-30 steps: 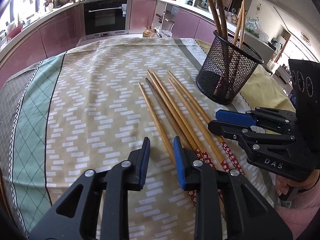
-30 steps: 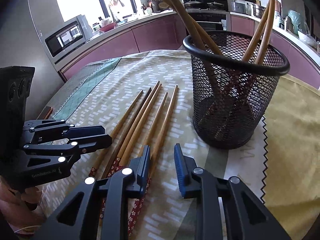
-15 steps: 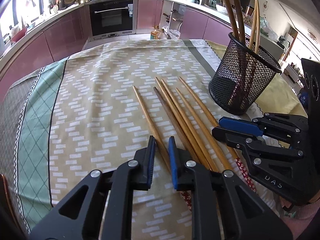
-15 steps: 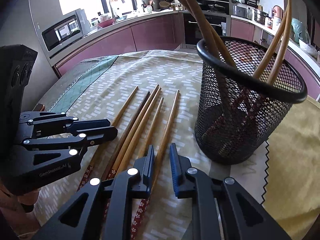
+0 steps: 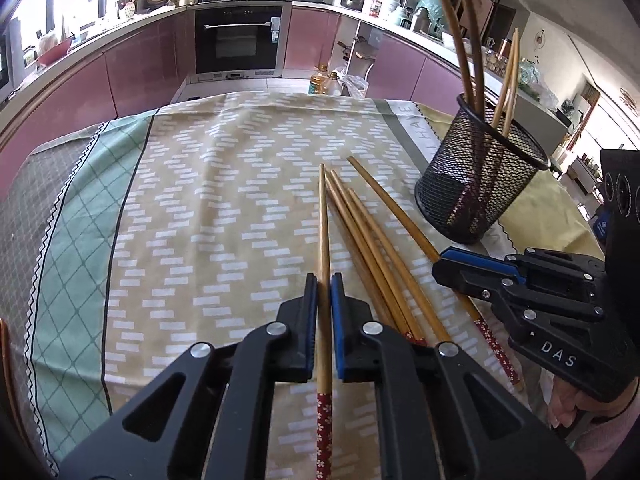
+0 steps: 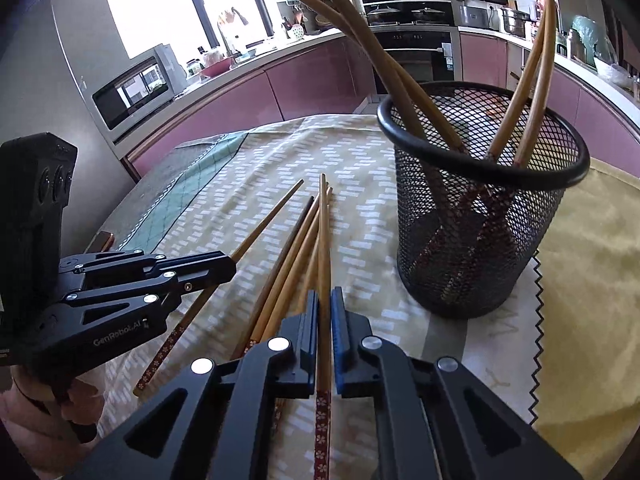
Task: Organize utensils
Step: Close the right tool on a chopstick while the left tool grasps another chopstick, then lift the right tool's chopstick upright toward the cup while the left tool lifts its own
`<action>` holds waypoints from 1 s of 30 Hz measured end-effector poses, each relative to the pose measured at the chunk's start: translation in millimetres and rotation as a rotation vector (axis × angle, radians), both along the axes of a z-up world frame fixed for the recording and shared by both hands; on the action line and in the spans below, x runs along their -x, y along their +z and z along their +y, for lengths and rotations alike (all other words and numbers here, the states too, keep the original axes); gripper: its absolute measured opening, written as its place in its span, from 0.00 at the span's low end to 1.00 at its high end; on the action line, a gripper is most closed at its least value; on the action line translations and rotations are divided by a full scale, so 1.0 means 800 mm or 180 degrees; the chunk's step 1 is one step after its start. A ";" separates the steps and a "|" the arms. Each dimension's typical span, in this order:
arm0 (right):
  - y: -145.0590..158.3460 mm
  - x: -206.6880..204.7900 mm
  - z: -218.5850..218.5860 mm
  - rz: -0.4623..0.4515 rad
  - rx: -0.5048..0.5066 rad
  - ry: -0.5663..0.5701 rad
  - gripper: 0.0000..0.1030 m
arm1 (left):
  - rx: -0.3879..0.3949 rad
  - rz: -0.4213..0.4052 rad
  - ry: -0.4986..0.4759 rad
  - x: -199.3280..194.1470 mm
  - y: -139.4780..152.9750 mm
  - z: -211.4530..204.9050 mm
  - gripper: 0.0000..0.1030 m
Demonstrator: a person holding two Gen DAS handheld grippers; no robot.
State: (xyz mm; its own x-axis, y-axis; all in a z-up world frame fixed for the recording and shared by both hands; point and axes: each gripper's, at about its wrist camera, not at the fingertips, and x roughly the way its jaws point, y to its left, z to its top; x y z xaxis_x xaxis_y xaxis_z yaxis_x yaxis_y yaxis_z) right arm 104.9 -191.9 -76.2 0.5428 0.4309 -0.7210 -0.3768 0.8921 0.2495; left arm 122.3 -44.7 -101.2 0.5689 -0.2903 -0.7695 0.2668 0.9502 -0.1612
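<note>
My left gripper [image 5: 324,278] is shut on a wooden chopstick [image 5: 323,220] with a red flowered end; its jaws are closing the last bit and its pads press both sides. My right gripper [image 6: 325,294] grips another such chopstick [image 6: 323,232] the same way, its jaws closing tight. Several loose chopsticks [image 5: 372,248] lie side by side on the cloth between the two held ones. A black mesh holder [image 6: 472,240] stands upright to the right with several chopsticks in it. In the other wrist's view, each gripper shows from the side: right gripper [image 5: 438,266], left gripper [image 6: 230,266].
A patterned tablecloth [image 5: 200,208] covers the table, with a yellow cloth [image 6: 592,280] under and beyond the holder. A small brown object [image 6: 102,240] lies at the table's left edge. Kitchen cabinets and an oven [image 5: 240,40] stand behind. A person's hands hold both grippers.
Both grippers' jaws have closed from a narrow gap onto one chopstick each. The left one's chopstick now points straight ahead, swung away from the loose ones.
</note>
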 end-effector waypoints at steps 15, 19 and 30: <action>-0.006 0.004 0.010 0.0127 0.0174 0.0240 0.06 | -0.0042 0.0176 -0.0367 0.016 -0.013 -0.015 0.08; -0.007 -0.001 0.013 0.0157 0.0238 0.0247 0.06 | -0.0071 0.0184 -0.0430 0.005 -0.014 -0.016 0.08; -0.006 0.005 0.004 0.0135 0.0051 0.0255 0.06 | -0.0003 0.0217 -0.0422 -0.009 -0.012 -0.020 0.07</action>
